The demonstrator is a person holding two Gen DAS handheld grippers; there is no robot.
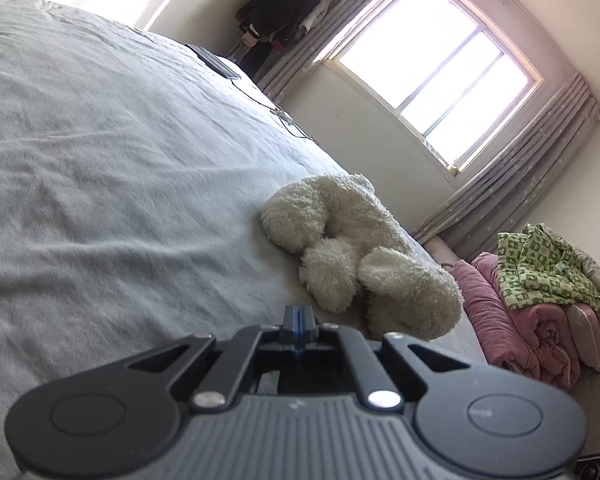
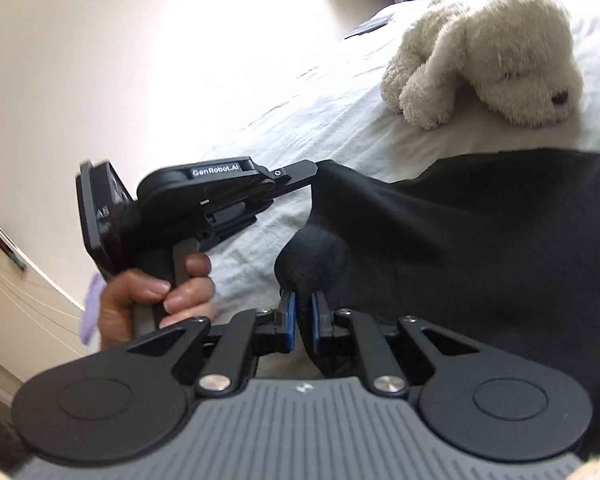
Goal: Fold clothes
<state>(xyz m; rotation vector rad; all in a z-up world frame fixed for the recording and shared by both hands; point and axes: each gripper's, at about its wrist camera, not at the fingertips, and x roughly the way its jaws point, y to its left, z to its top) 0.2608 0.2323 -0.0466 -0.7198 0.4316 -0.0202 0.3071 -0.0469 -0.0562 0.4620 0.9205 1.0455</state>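
Left gripper (image 1: 299, 316): blue pads pressed together, no gap visible from its own camera; nothing shows between them there. In the right wrist view this same gripper (image 2: 314, 168) meets the upper left corner of the black garment (image 2: 480, 248); the tip runs into the cloth, and it appears to pinch that corner, though the contact point is dark and hard to read. A hand (image 2: 156, 292) wraps its grey handle.

Right gripper (image 2: 302, 316): jaws a narrow gap apart, blue pads either side of a bunched fold of the black cloth. The fold sits in the gap; firm clamping cannot be told.

Count: two grippers, one black garment, one white plush dog (image 2: 488, 60), one window (image 1: 436, 68), two curtains.

Garment position: lifted off the bed (image 1: 100, 160), spanning from the left tip down to the right jaws and off to the right, filling the near right of the right wrist view. Plush dog lies beyond it on the pale grey sheet.

Room: bed sheet wrinkled. A dark flat device with a cable (image 1: 216, 62) lies at the far edge. Dark clothes (image 1: 284, 12) hang beside the window. A pink quilt (image 1: 528, 316) with a green-patterned garment (image 1: 540, 268) on top sits at the right, past the plush dog. Walls pale.
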